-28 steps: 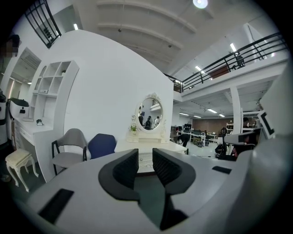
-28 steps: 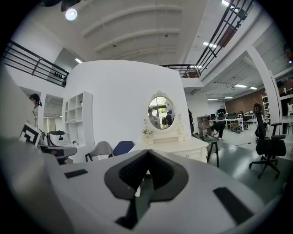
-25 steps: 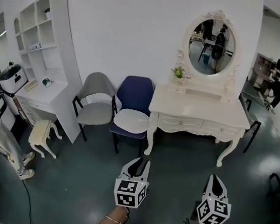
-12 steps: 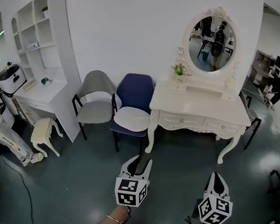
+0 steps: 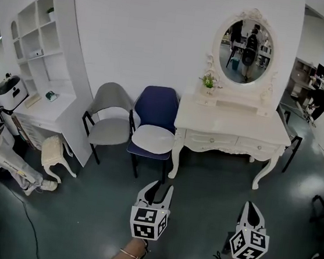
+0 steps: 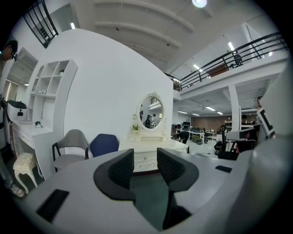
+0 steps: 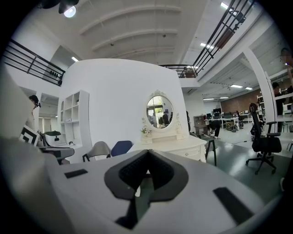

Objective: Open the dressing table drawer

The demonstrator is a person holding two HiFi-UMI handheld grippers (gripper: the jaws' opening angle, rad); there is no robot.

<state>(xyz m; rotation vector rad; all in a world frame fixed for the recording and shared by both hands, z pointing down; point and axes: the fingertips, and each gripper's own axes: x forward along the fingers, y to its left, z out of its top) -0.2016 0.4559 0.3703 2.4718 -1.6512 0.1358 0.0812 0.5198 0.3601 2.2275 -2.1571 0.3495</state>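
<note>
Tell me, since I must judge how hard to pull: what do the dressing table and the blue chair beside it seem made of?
Dressing table: probably painted wood, cream, slight sheen; its carved legs and moulded drawer fronts suggest so. Blue chair: looks fabric-covered, matt blue back, pale seat, on a thin black frame, perhaps metal.

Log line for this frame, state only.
phase: pre-reach | left tool: jaws just opened, empty | right tool: shut, empty | dressing table drawers: closed, not yet touched
</note>
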